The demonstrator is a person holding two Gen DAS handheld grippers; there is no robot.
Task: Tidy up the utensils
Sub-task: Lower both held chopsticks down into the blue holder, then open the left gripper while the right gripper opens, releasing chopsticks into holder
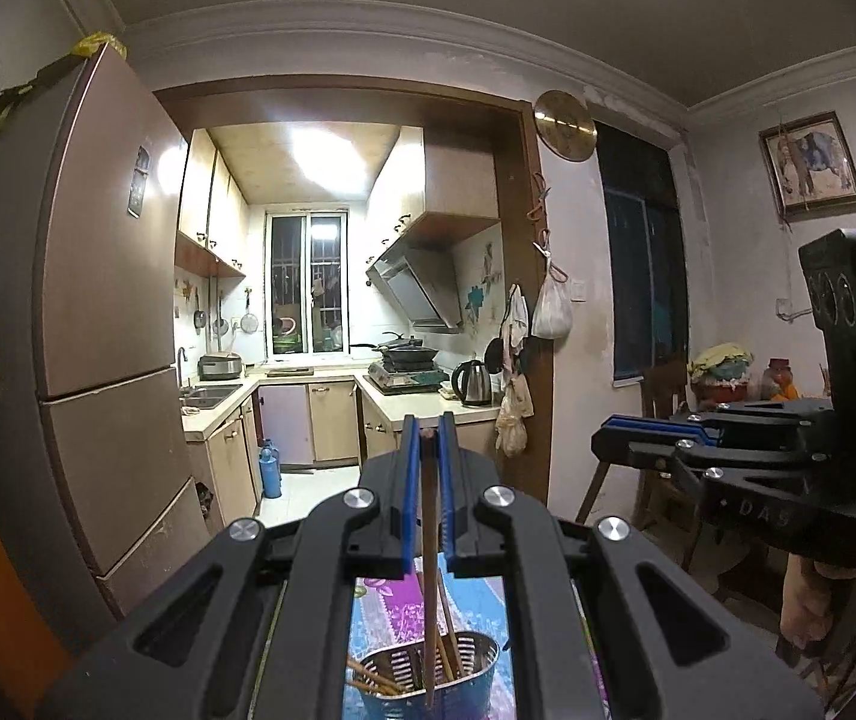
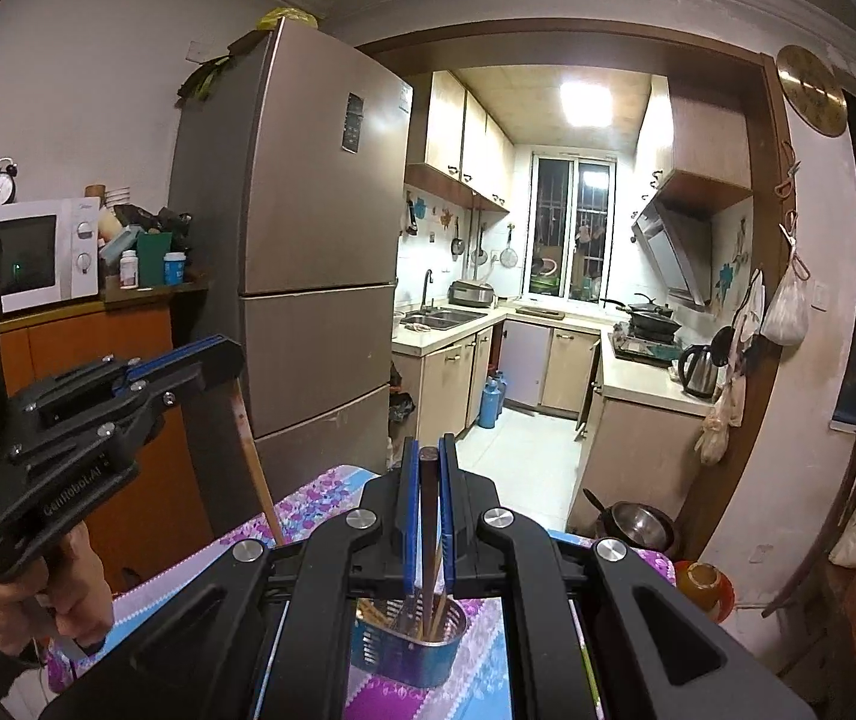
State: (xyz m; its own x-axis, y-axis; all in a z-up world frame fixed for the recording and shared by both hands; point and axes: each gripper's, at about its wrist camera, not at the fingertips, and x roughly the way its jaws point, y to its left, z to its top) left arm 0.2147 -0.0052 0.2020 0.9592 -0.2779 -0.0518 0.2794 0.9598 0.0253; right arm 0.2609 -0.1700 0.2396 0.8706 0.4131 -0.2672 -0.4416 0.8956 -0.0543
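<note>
Left gripper: jaws clenched on one brown chopstick that hangs down to the metal utensil holder, its tip at the holder's rim, with more chopsticks standing inside. Right gripper: jaws likewise clamped on a second chopstick, its lower end reaching down among those in the same holder, which stands on a table covered with a purple and blue flowered cloth. Background: a tall fridge, a white microwave on an orange cabinet, and a lit kitchen beyond the doorway.
</note>
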